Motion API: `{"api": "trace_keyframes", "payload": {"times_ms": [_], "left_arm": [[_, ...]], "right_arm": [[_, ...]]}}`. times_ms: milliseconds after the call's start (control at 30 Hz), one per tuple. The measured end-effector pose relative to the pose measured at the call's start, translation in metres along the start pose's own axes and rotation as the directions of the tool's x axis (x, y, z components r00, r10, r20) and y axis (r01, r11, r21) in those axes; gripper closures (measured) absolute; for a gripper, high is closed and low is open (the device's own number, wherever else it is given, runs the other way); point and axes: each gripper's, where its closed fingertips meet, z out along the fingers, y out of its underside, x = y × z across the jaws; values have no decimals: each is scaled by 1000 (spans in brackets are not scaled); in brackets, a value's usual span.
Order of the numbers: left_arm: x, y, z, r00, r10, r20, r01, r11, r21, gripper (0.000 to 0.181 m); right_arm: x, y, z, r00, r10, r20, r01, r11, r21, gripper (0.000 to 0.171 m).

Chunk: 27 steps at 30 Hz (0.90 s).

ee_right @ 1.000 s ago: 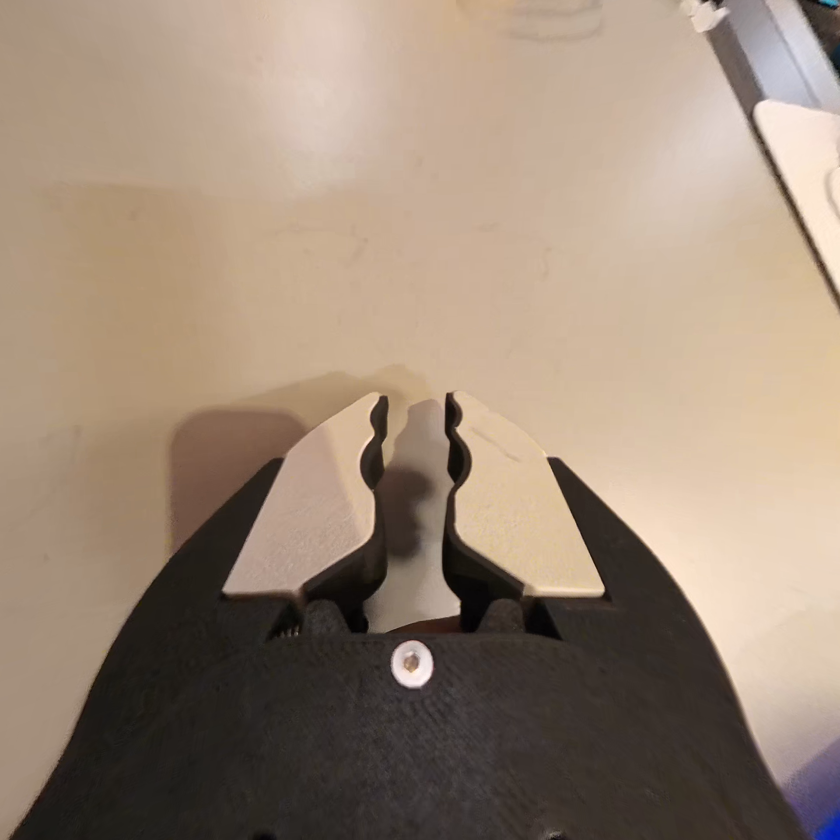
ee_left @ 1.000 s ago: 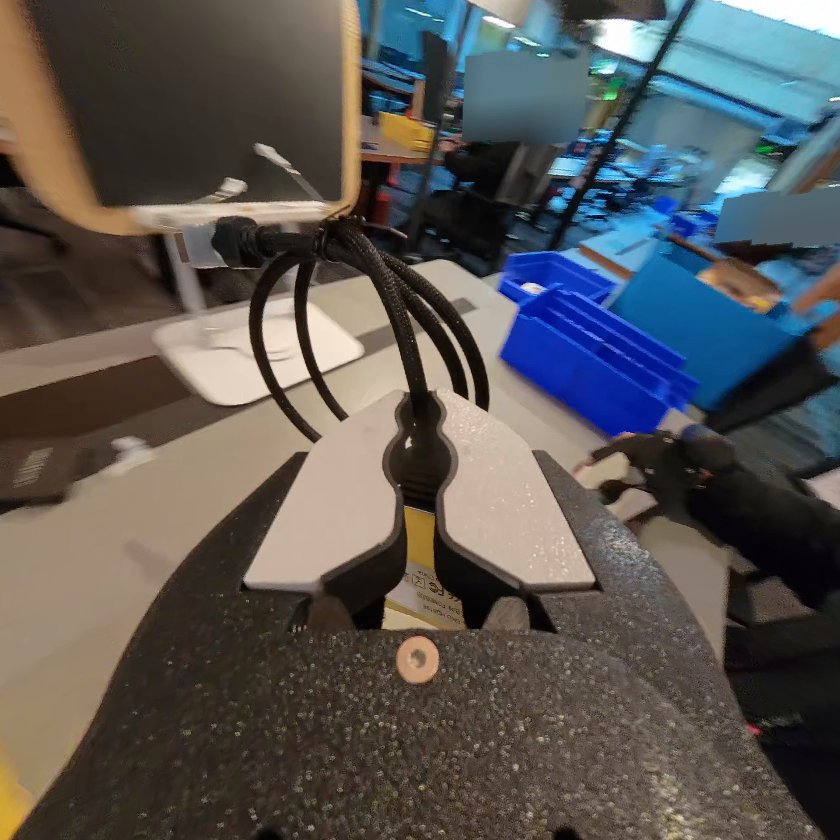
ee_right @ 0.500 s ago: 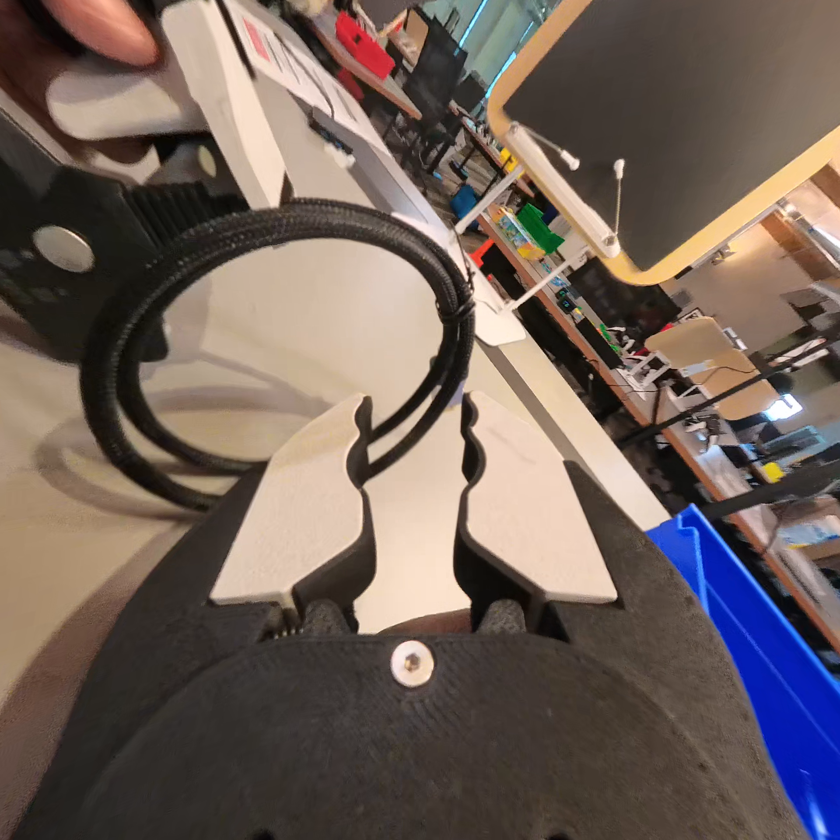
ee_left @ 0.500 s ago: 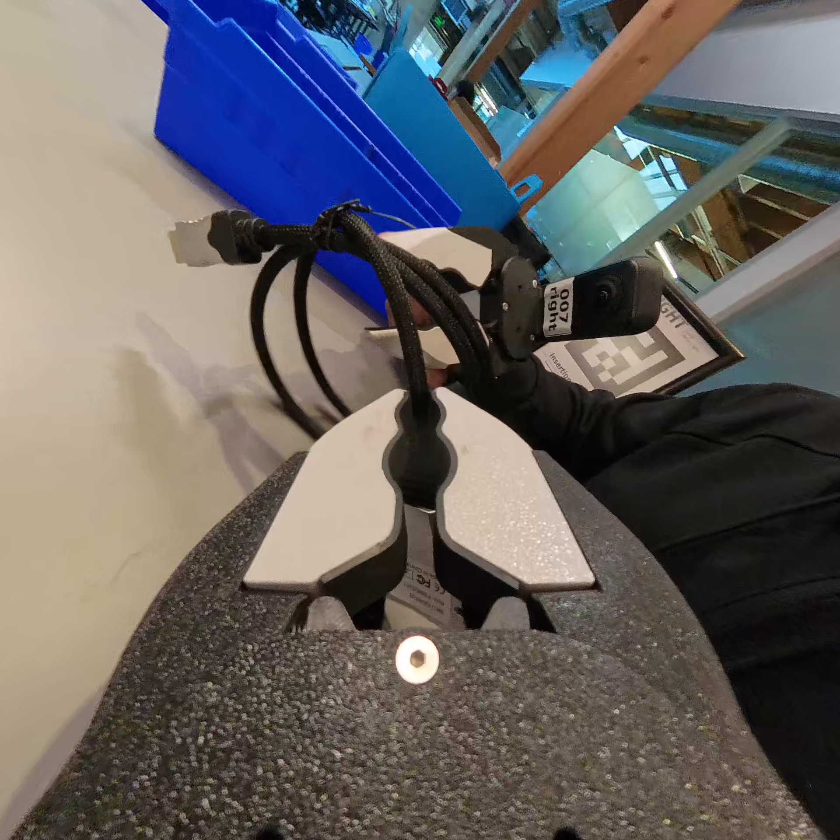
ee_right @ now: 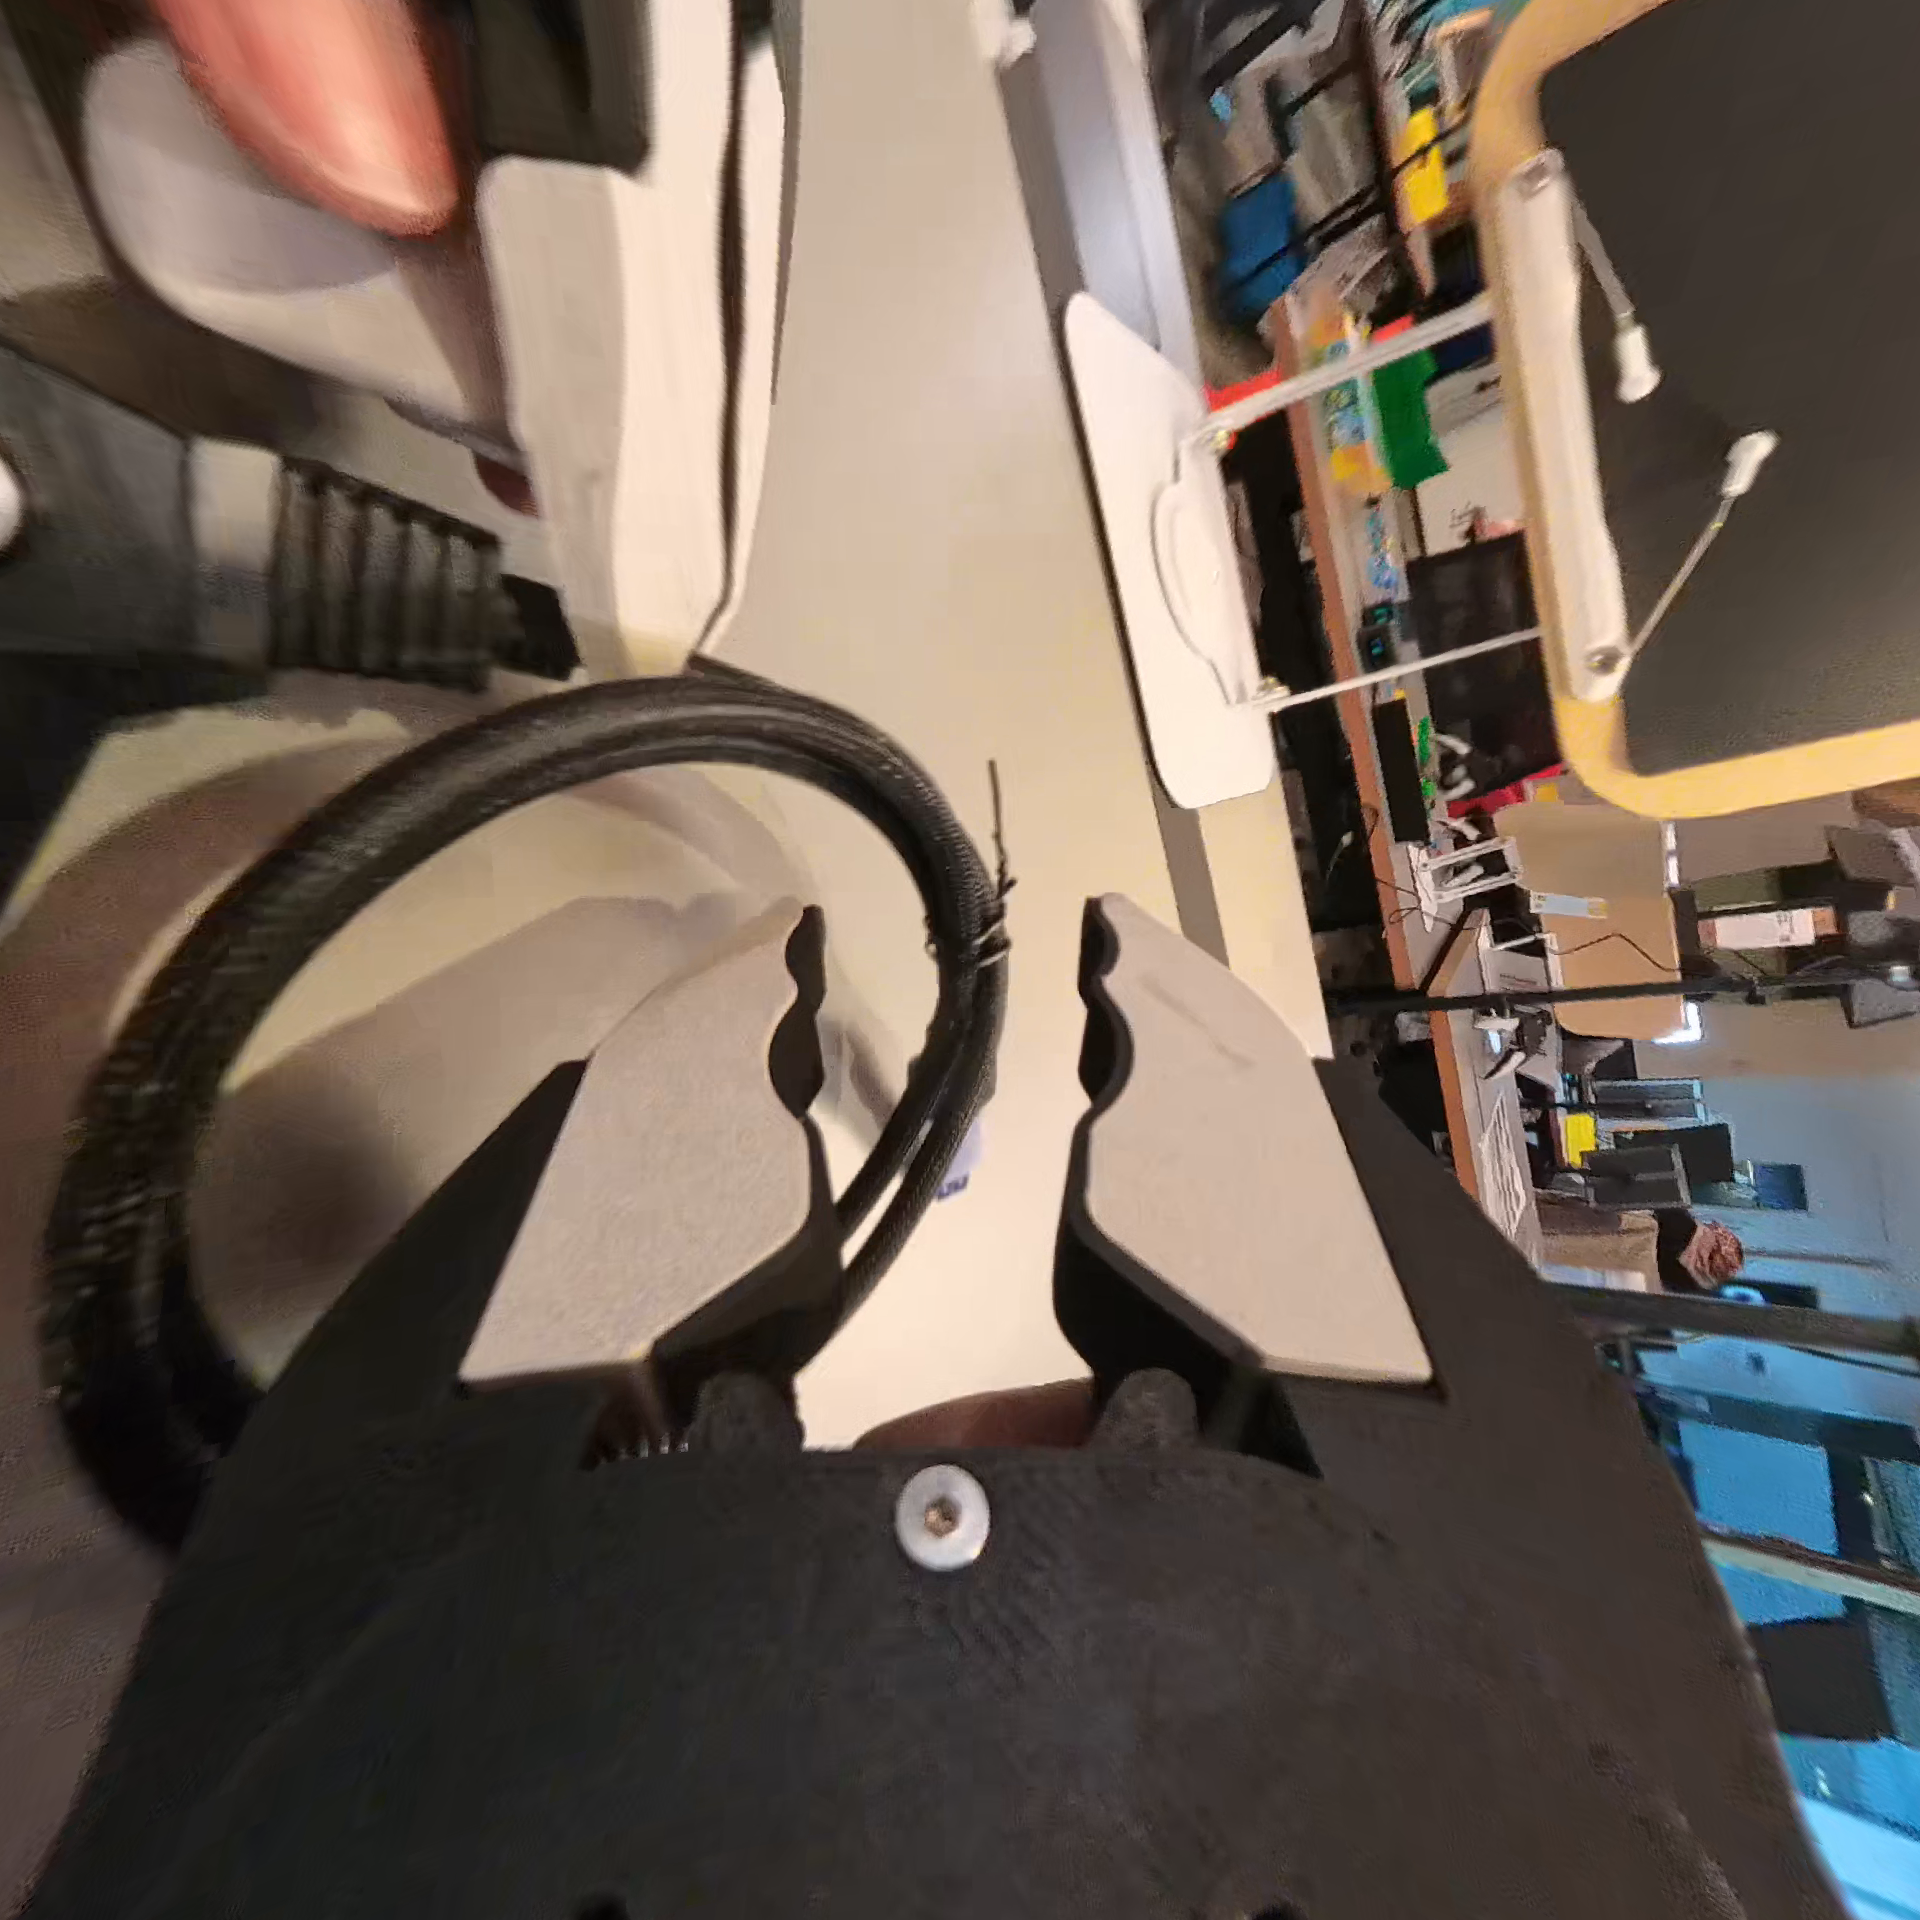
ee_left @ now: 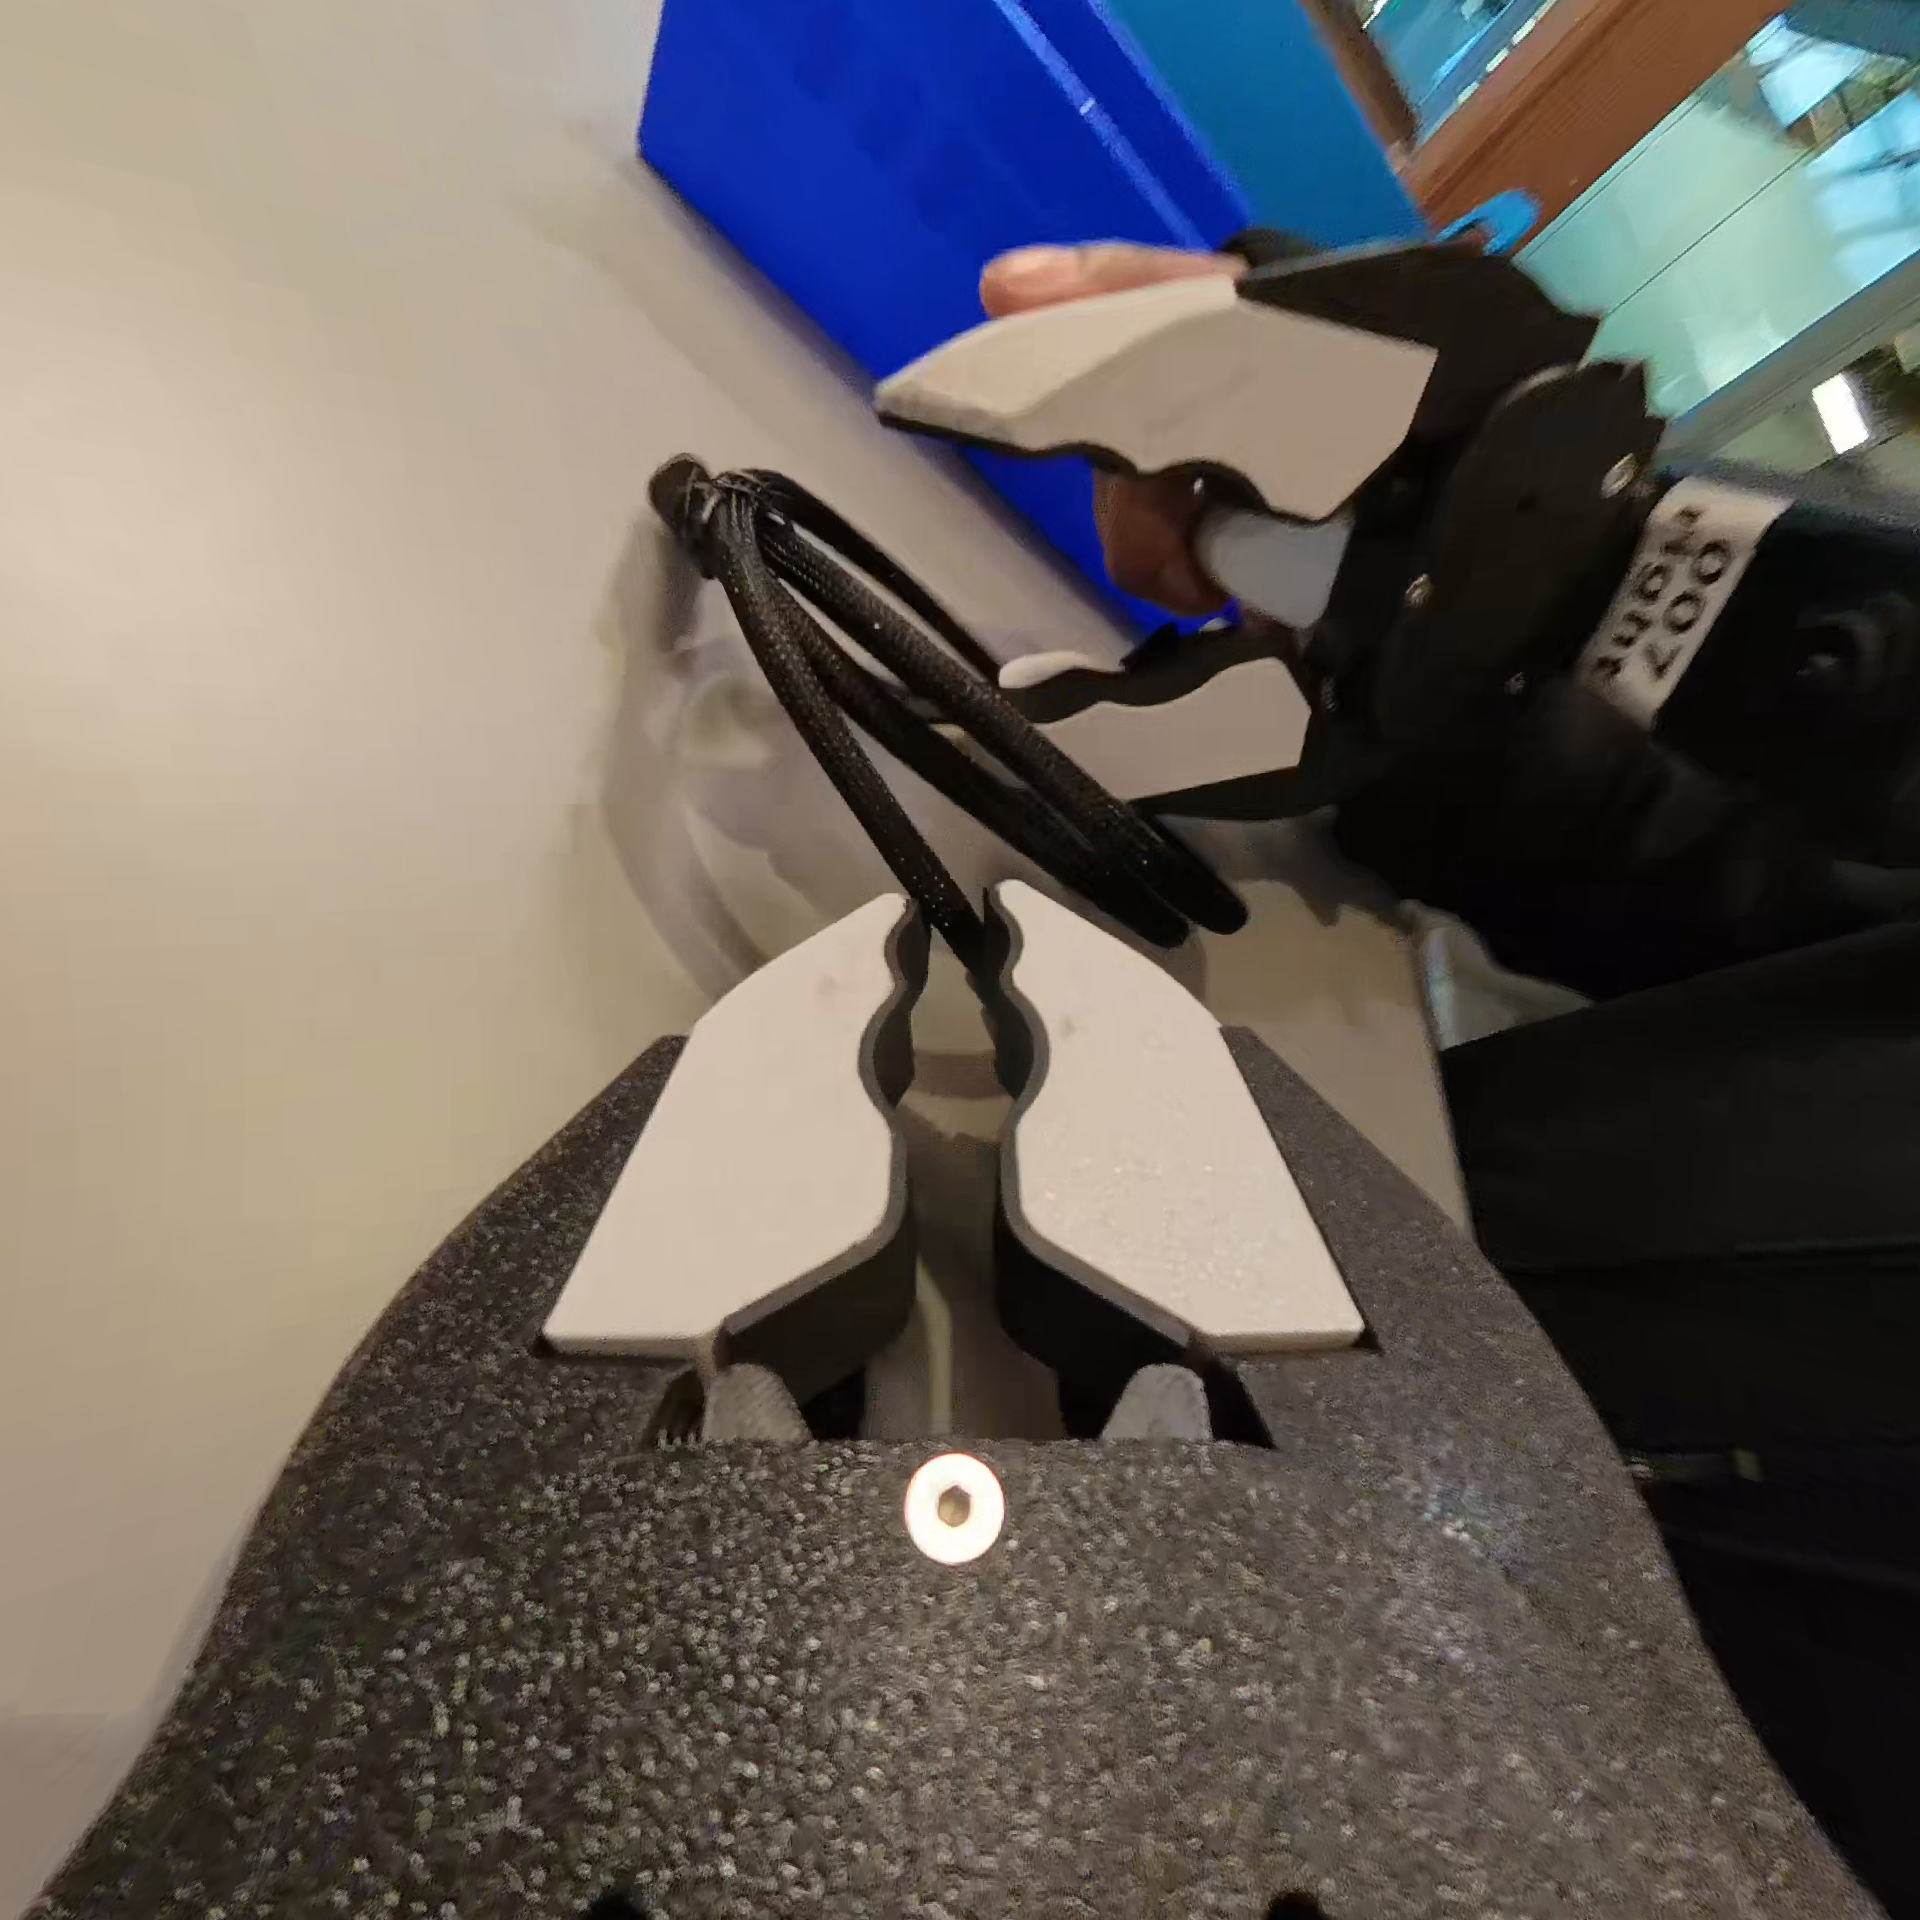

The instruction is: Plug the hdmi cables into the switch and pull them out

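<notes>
A black braided HDMI cable (ee_left: 883,707), coiled and bound with a tie (ee_left: 707,499), hangs over the beige table (ee_left: 260,623). My left gripper (ee_left: 951,914) stands narrowly open. One strand runs loosely between its tips and the hollow behind them is empty. My right gripper (ee_left: 945,535) is open, its jaws on either side of the coil. In the right wrist view the coil (ee_right: 644,717) passes between my open right gripper (ee_right: 951,914). A ribbed black plug end (ee_right: 384,592) shows under one of the left gripper's white fingers (ee_right: 623,364). No switch is in view.
A blue bin (ee_left: 883,156) stands on the table just behind the right gripper. A white monitor stand base (ee_right: 1174,540) and a dark screen with a tan rim (ee_right: 1714,364) lie farther along the table. A black sleeve (ee_left: 1662,1039) fills the right side.
The plug has left the left gripper's hollow and its jaws have parted slightly. The right gripper has opened wider and closed in around the coil. Both views have tilted.
</notes>
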Motion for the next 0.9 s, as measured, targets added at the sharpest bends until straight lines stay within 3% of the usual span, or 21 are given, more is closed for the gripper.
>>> {"api": "trace_keyframes", "payload": {"times_ms": [133, 267, 367, 567, 900], "left_arm": [[-27, 13, -6, 974, 127, 188, -108, 988, -110, 170], [-42, 11, -21, 924, 193, 330, -167, 980, -107, 161], [-46, 1, -34, 902, 185, 391, -190, 981, -26, 157], [-46, -10, -47, 896, 155, 417, -205, 976, 78, 146], [-45, -6, -44, 882, 191, 432, -230, 972, 40, 146]], "right_arm": [[-9, 12, 30, 998, 47, 30, -44, 995, -94, 124], [-20, 25, 33, 992, 121, 32, -116, 985, -128, 125], [-17, 30, 24, 979, 204, -1, -203, 974, -104, 129], [-10, 31, -7, 946, 325, 3, -325, 946, -13, 133], [-6, 39, -12, 927, 372, 41, -371, 928, -33, 137]]}}
